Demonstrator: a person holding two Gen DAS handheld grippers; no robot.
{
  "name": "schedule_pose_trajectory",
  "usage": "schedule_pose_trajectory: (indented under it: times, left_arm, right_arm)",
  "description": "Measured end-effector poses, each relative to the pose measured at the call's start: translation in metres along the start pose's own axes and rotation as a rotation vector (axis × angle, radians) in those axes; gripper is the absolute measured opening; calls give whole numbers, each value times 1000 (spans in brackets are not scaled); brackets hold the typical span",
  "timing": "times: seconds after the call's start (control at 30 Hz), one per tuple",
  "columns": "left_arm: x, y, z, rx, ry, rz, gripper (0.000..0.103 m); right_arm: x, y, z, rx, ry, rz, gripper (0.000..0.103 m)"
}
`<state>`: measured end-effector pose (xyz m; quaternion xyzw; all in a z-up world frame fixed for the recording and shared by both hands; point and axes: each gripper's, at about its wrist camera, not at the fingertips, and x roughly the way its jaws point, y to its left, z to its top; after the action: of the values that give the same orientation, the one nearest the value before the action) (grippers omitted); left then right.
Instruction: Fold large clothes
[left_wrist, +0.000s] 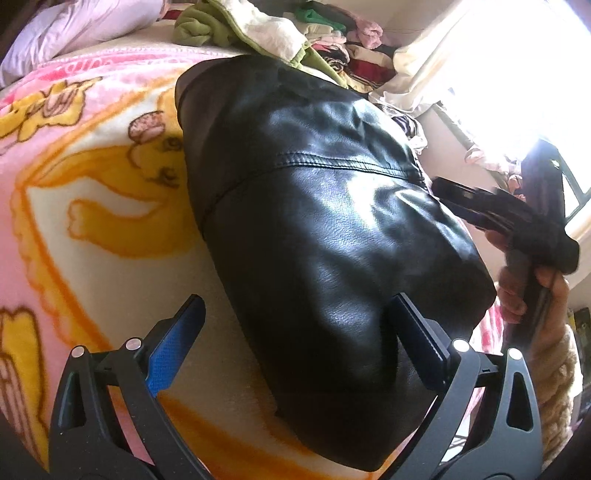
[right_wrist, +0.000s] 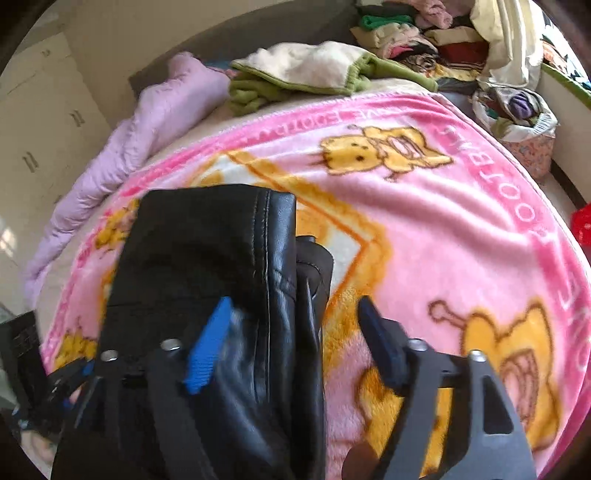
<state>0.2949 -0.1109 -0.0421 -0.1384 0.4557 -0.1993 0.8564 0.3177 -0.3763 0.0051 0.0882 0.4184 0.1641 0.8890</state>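
A black leather garment lies folded into a long bundle on a pink and yellow cartoon blanket. My left gripper is open over the bundle's near end, its left finger above the blanket and its right finger above the leather. In the left wrist view, my right gripper hovers at the garment's right edge, held by a hand. In the right wrist view the garment fills the lower left. My right gripper is open, with the leather's folded edge between its fingers and no pad pressing on it.
A green and cream garment and a heap of mixed clothes lie at the bed's far side. A lilac quilt runs along the left edge. White cabinets stand beyond. A bright window is on the right.
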Motion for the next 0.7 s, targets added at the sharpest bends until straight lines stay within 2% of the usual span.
schedule_pose_trajectory:
  times: [0.13,0.17,0.23,0.3,0.37,0.5,0.53,0.57,0.6,0.7]
  left_arm:
    - [-2,-2,-1,11,-7,12,94]
    - [-2,-2,-1,11,-6,13,94]
    - [-2,-2,-1,12,-6,15,94]
    - [-2,-2,0,14,-6,17,94]
    - [-2,-2,0,15,-2,21,94]
    - [-2,-1,0,17,3,23,94]
    - [-3,-1,1,20,5,27,94]
    - [-3,-1,1,27,6,35,94]
    - [-4,-1,1,33,5,44,94]
    - [-9,-2,1,40,4,46,93]
  right_arm:
    - [-13,-2,-13,13,61,125,80]
    - [-15,-2,-16,8,69,141,87]
    - [-11,-1,-25,-10,119,161,93]
    - [-1,-4,-32,-6,170,178,93]
    - [14,-14,-37,46,220,223,93]
    - [41,-30,-49,166,279,367,93]
    - [46,-28,-52,176,290,379,92]
    - [47,-25,-53,172,286,382,83]
    - [46,-19,-55,177,278,411,79]
    - [32,-6,-55,133,228,315,79]
